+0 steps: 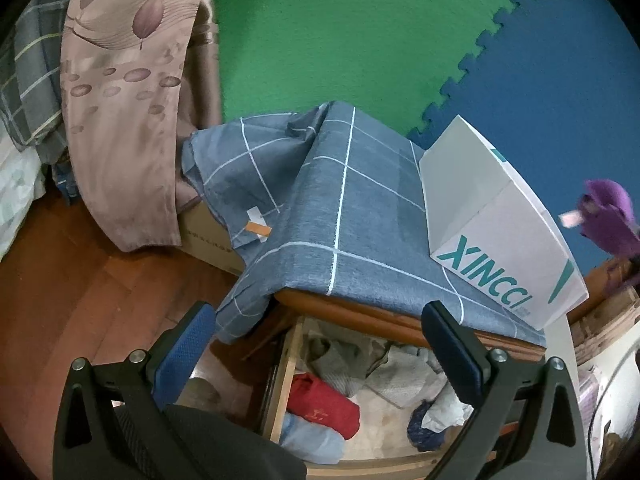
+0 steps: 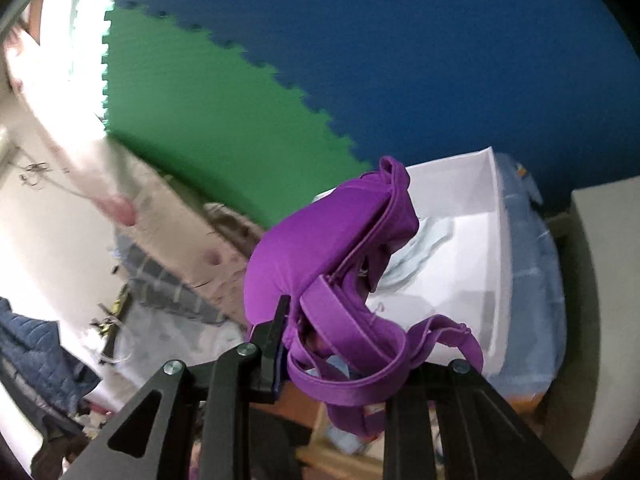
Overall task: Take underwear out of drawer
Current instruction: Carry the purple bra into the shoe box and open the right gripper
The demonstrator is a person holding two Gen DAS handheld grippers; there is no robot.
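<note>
In the right wrist view my right gripper is shut on a purple bra, held in the air in front of an open white box. The bra's straps hang over the right finger and hide it. The bra also shows far right in the left wrist view. In the left wrist view my left gripper is open and empty above the open wooden drawer, which holds a red garment, a pale blue one, grey ones and a dark blue one.
A blue checked cloth covers the cabinet top above the drawer. The white "XINCCI" box stands on it at the right. A brown patterned curtain hangs at the left over a wood floor. Green and blue foam mats cover the wall.
</note>
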